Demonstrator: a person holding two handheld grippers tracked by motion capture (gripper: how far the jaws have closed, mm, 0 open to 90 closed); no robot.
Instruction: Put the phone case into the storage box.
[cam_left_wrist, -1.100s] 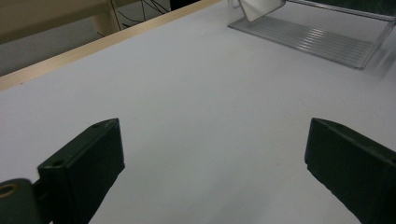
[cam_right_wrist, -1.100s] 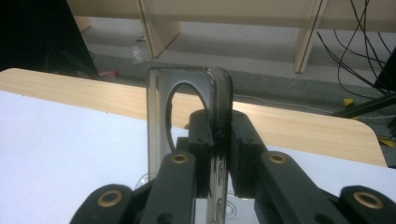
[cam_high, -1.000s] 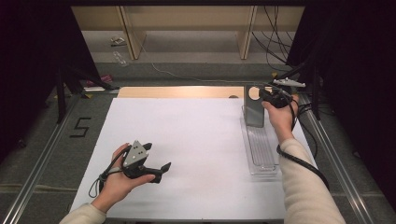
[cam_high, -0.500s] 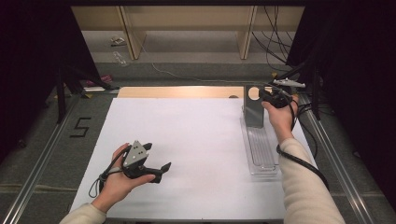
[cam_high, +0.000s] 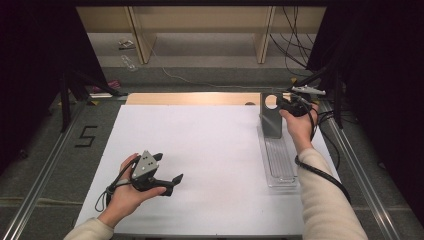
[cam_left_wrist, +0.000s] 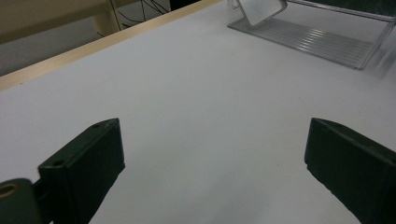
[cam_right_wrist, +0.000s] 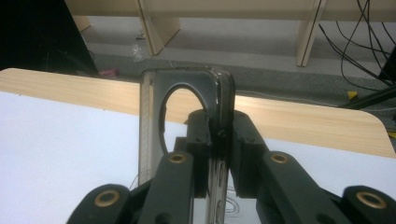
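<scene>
A smoky clear phone case (cam_high: 271, 120) with a round camera hole stands upright at the far end of a clear ribbed tray (cam_high: 280, 162) on the right of the white board. My right gripper (cam_high: 286, 106) is shut on the case's right edge; in the right gripper view the case (cam_right_wrist: 187, 74) rises between the pads of that gripper (cam_right_wrist: 219, 133). My left gripper (cam_high: 170, 167) lies low over the board's near left part, held in a hand, with its jaws wide apart. In the left gripper view the left gripper (cam_left_wrist: 212, 130) has nothing between its fingers, and the tray (cam_left_wrist: 317, 39) lies far off.
The white board (cam_high: 210, 150) covers most of the table, with a wooden strip (cam_high: 190, 98) along its far edge. Cables (cam_high: 300, 45) hang at the back right. Metal rails (cam_high: 350, 150) run along both sides of the board. Wooden shelf legs (cam_high: 140, 35) stand beyond.
</scene>
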